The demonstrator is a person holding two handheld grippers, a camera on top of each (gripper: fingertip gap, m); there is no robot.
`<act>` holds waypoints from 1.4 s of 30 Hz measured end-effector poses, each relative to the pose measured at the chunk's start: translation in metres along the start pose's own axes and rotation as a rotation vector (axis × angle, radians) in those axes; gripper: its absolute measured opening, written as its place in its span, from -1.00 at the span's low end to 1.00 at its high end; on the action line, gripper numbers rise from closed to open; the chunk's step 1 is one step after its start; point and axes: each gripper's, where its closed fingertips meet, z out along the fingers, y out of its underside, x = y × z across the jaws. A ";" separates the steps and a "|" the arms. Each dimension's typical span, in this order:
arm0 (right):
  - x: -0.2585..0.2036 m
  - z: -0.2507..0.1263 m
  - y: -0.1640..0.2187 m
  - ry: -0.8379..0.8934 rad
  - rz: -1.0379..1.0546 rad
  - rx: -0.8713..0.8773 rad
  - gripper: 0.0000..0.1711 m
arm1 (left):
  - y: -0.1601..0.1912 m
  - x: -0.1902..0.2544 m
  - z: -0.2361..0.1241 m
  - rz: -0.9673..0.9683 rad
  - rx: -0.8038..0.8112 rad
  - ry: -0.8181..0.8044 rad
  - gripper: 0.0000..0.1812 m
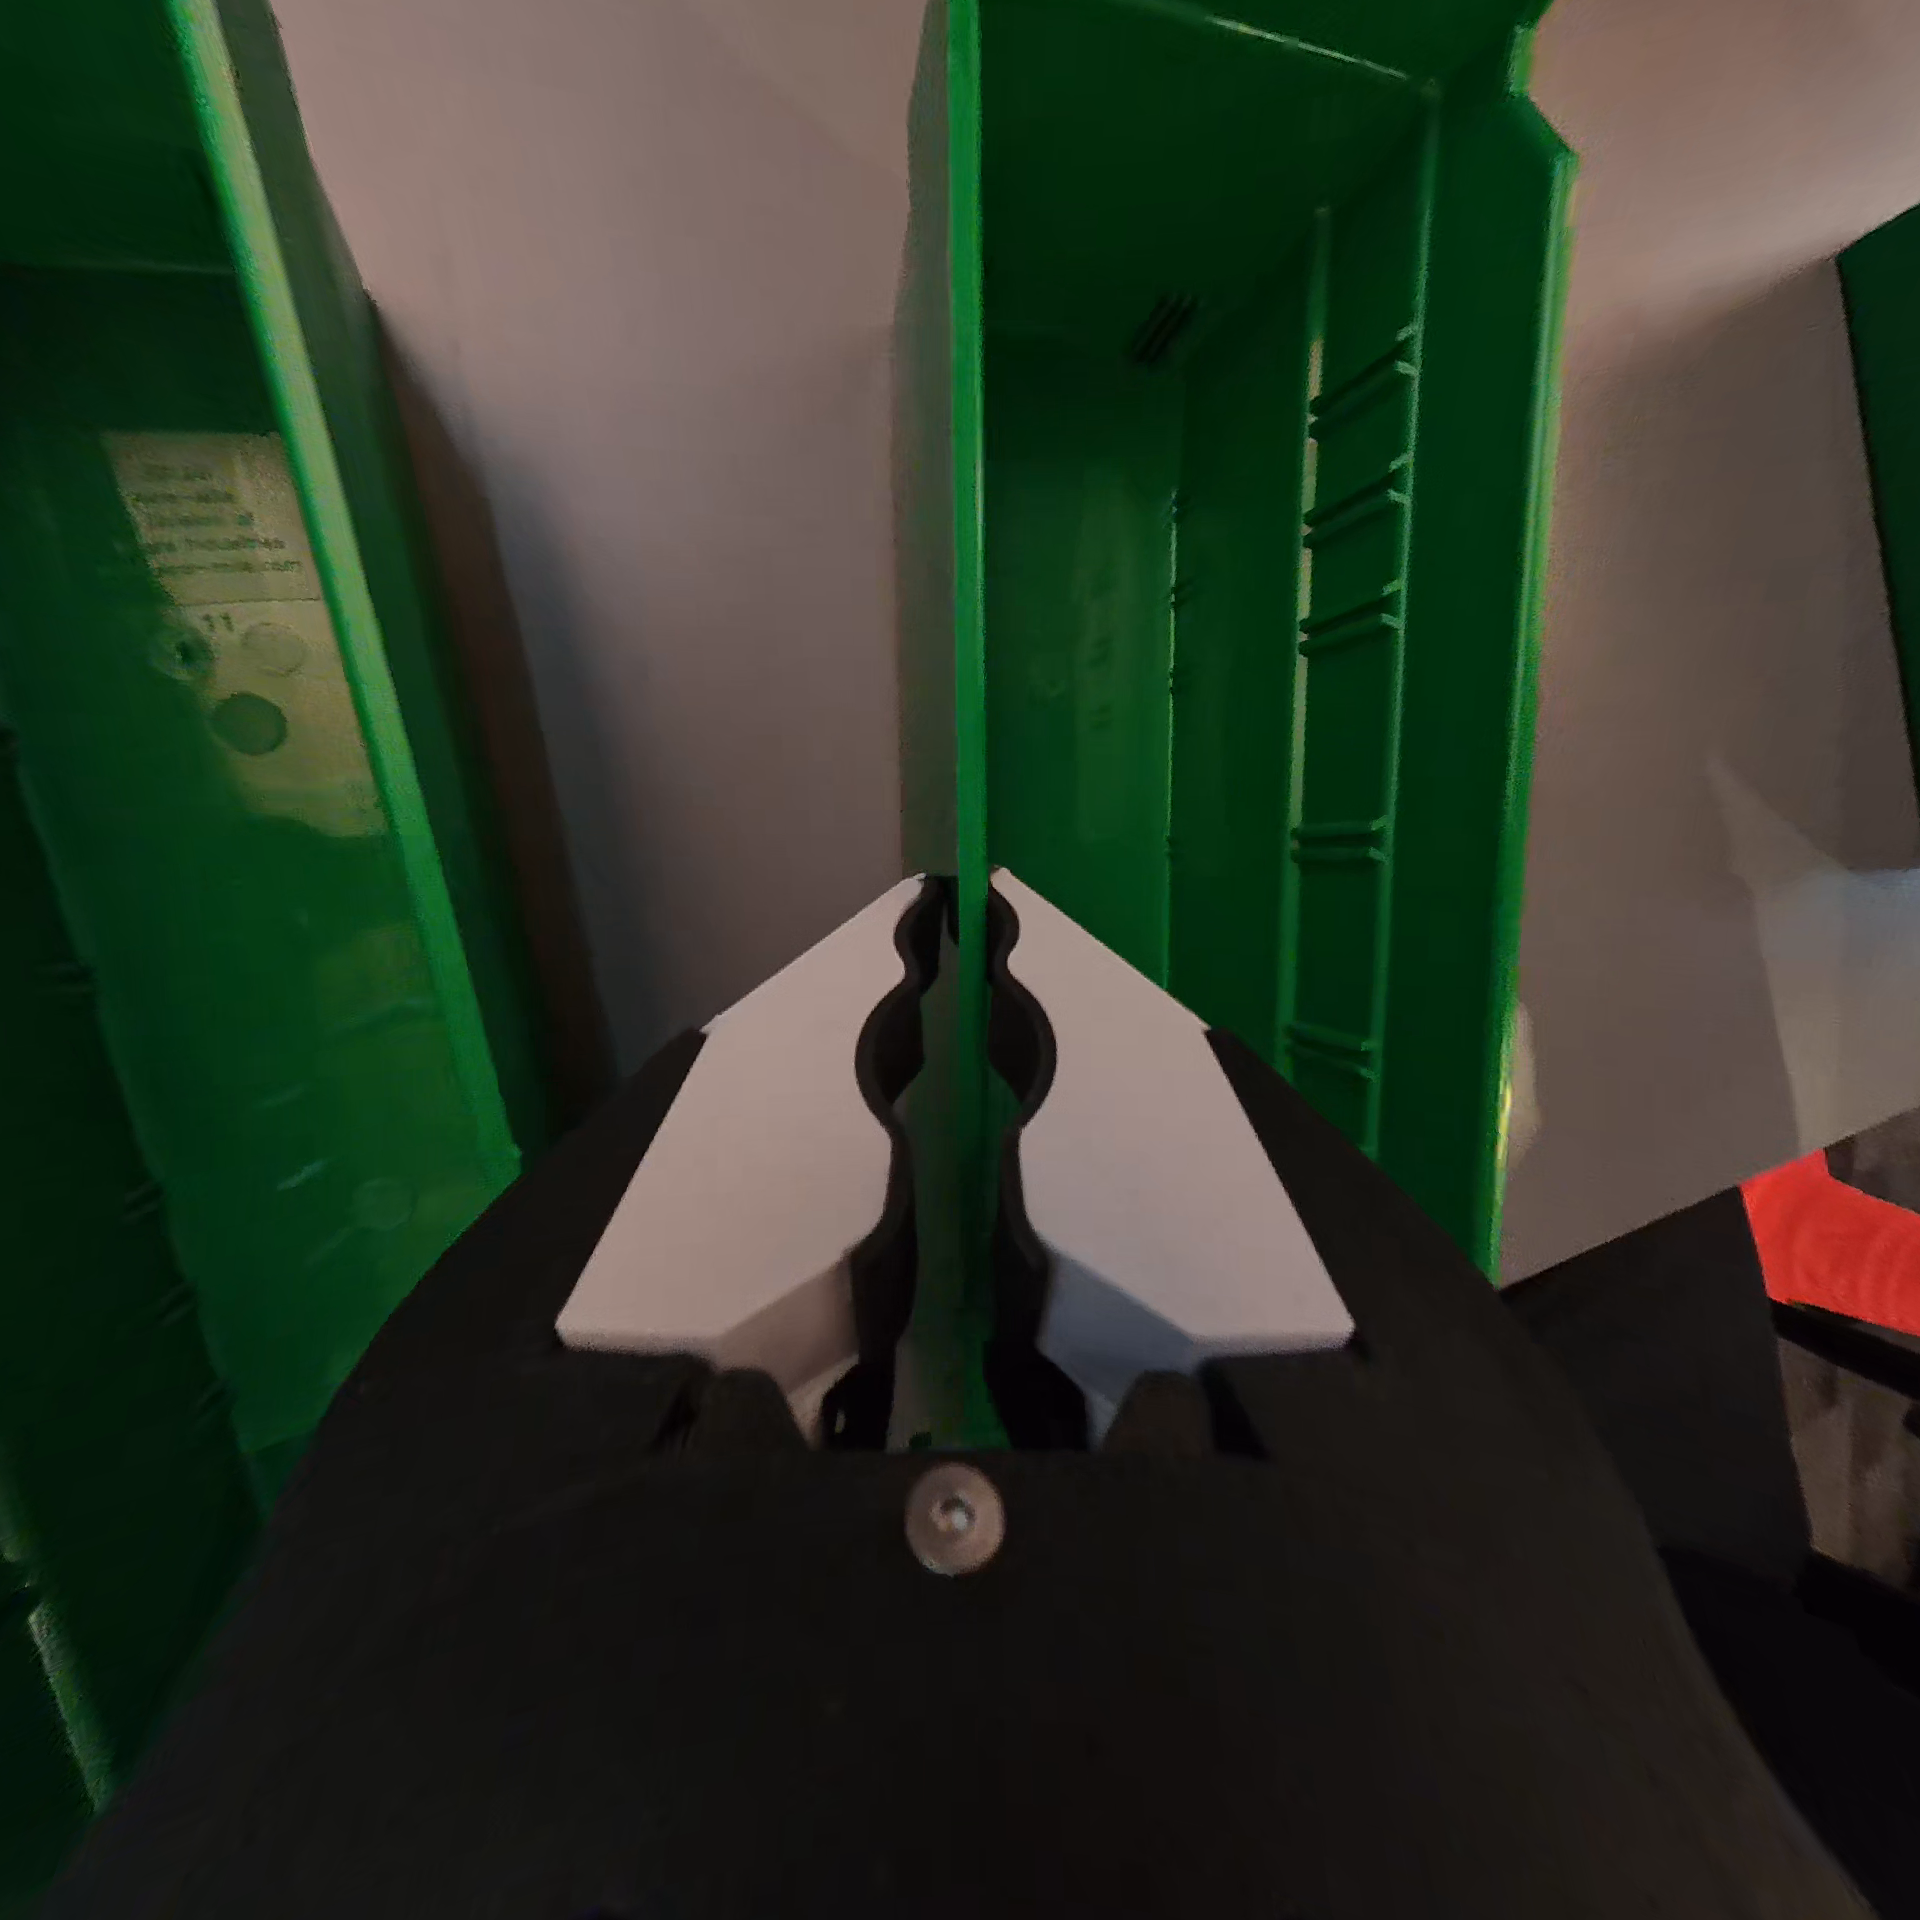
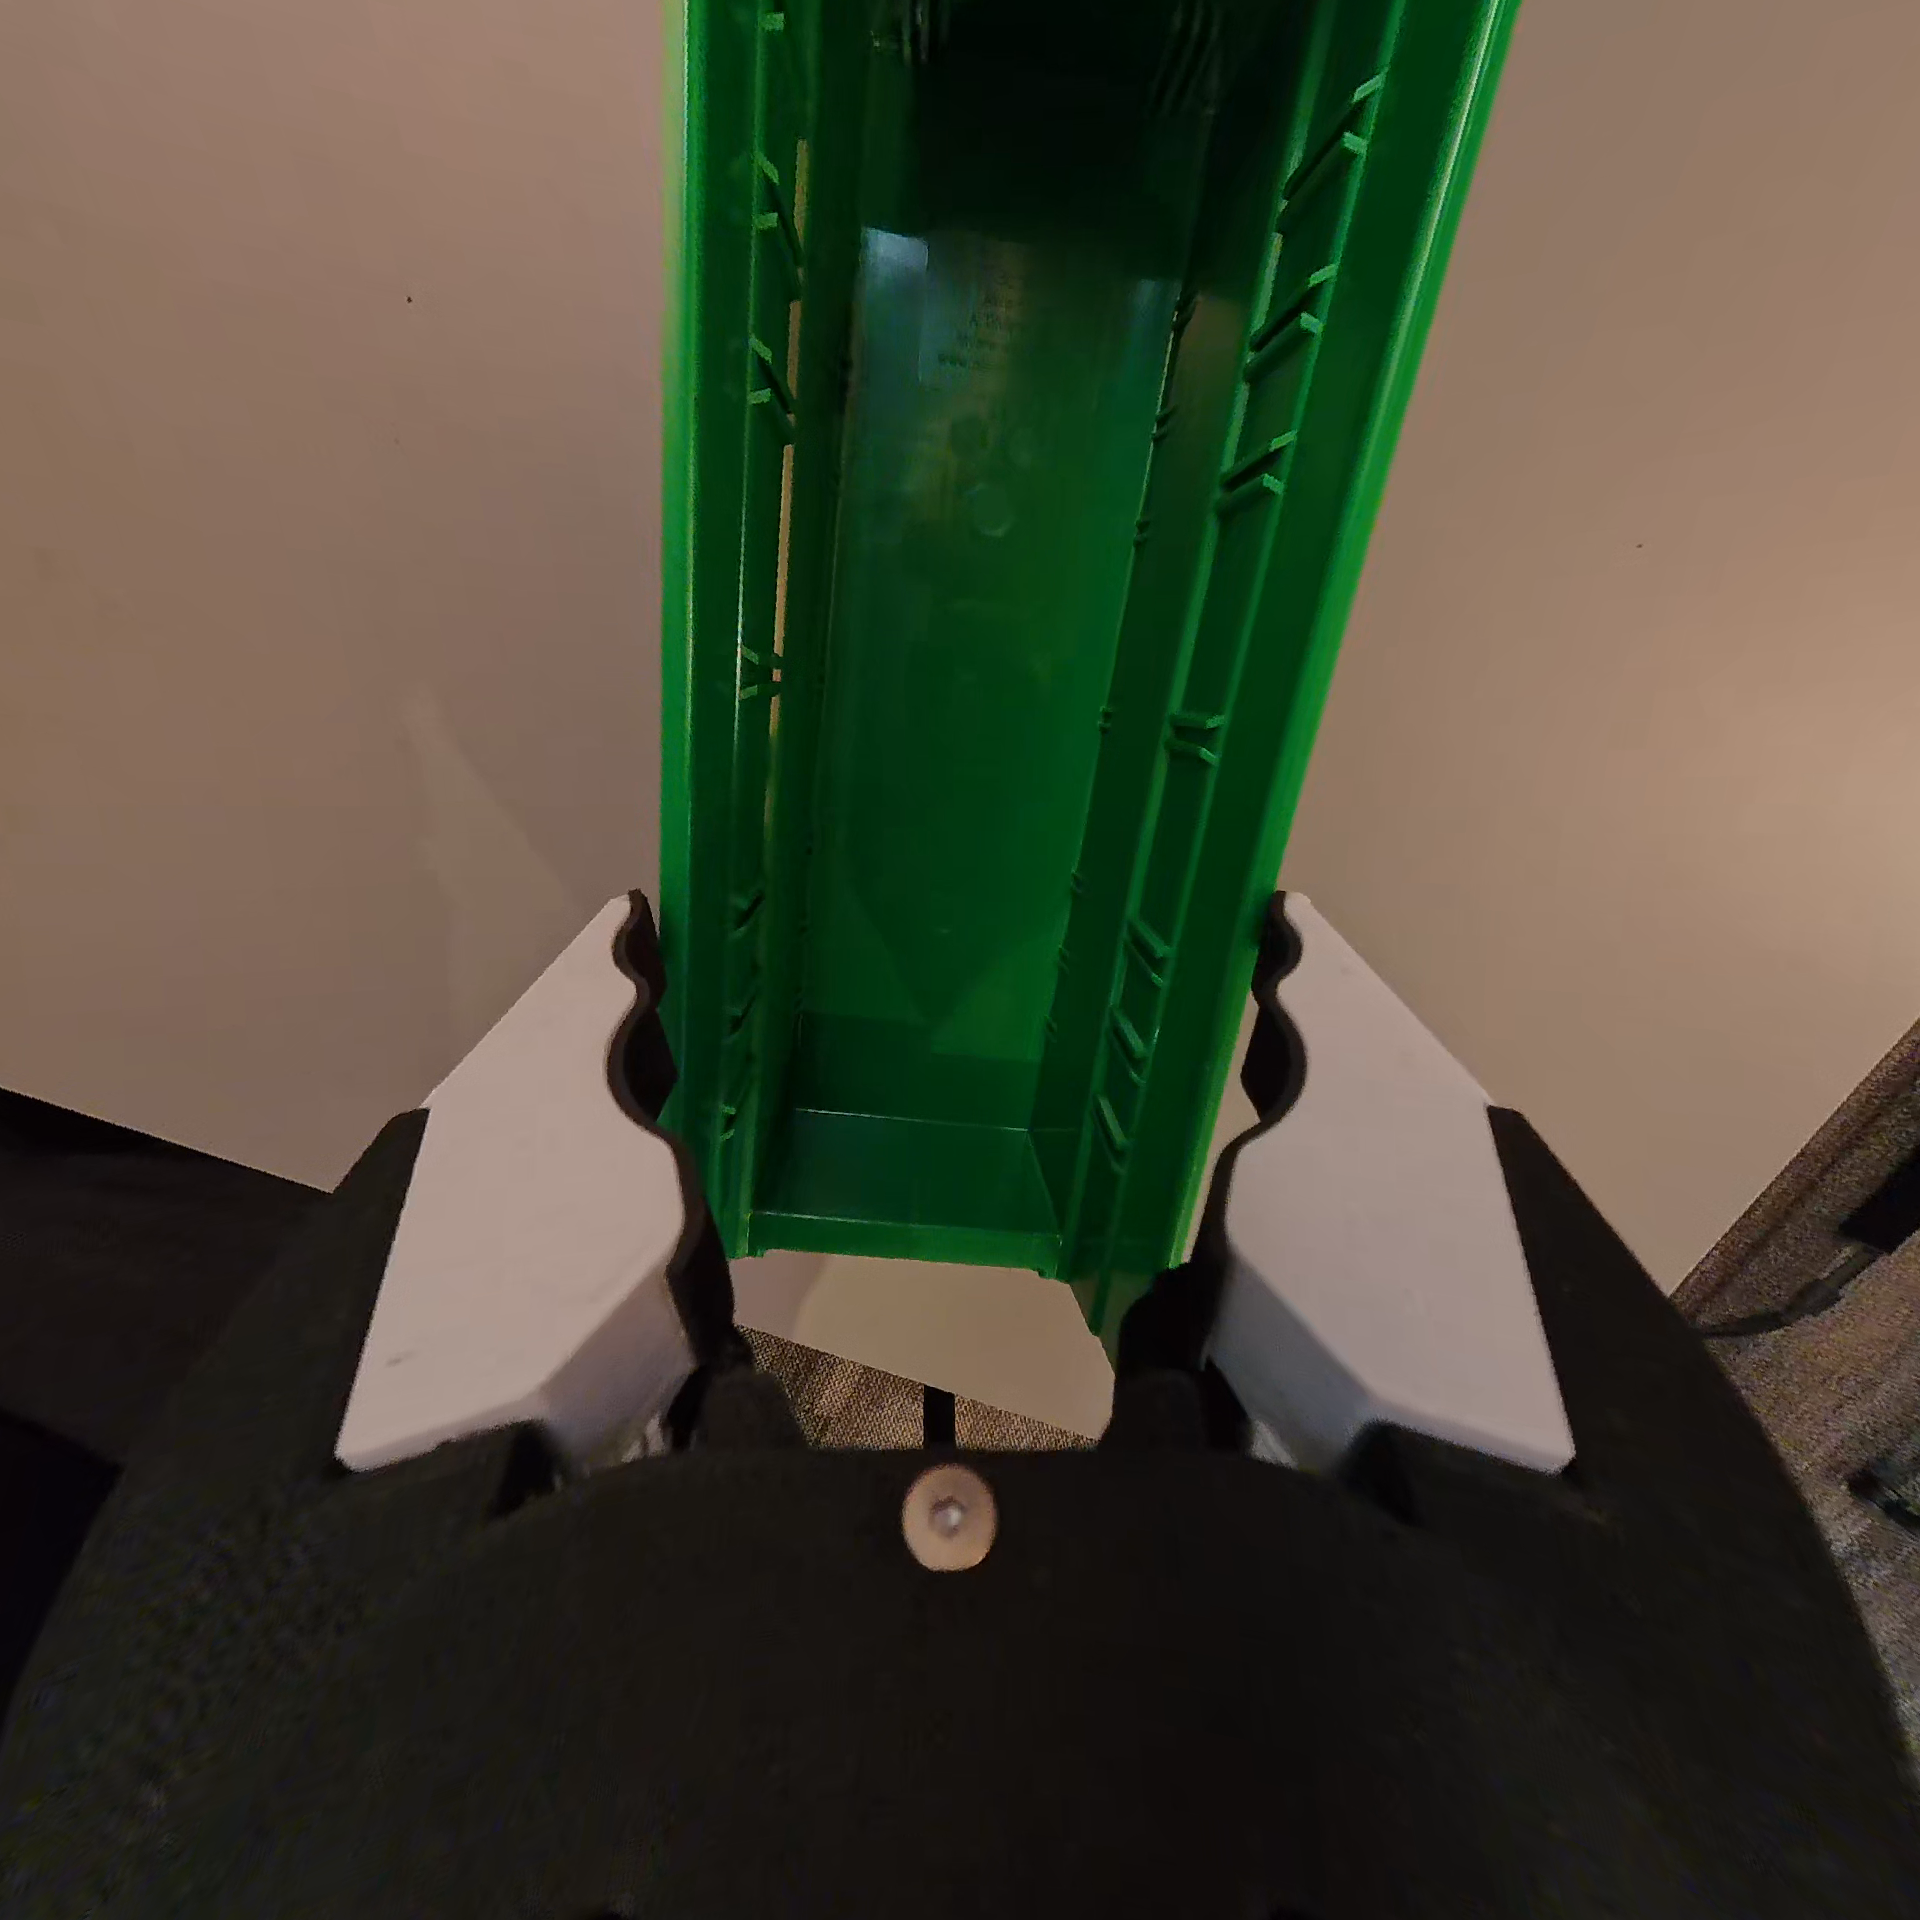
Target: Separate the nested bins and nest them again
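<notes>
In the left wrist view my left gripper (image 1: 961, 883) is shut on the thin side wall (image 1: 966, 520) of a long green bin (image 1: 1226, 520), whose ribbed inside opens to the right of the fingers. A second green bin (image 1: 208, 727), with a pale label on its floor, lies apart at the left. In the right wrist view my right gripper (image 2: 958, 914) straddles the near end of a long narrow green bin (image 2: 987, 727). Its black pads (image 2: 665, 1122) press on both outer walls. The bin's floor bears a label.
The bins lie on a white table (image 2: 312, 520). Its near edge sits just under my right gripper, with grey carpet (image 2: 1818, 1299) below. Another green bin edge (image 1: 1881, 416) shows at far right. A red object (image 1: 1829, 1236) sits beyond the table's right edge.
</notes>
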 end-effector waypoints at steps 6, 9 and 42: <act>0.000 0.000 0.000 0.002 0.009 0.003 0.33 | -0.004 -0.002 -0.002 -0.033 0.027 0.027 -0.91; -0.001 0.000 0.000 0.002 0.007 -0.006 0.28 | -0.013 0.002 -0.005 -0.020 0.071 0.040 -0.85; 0.001 -0.020 0.002 -0.042 0.020 0.084 0.15 | -0.049 0.059 -0.048 0.278 0.263 0.049 -0.82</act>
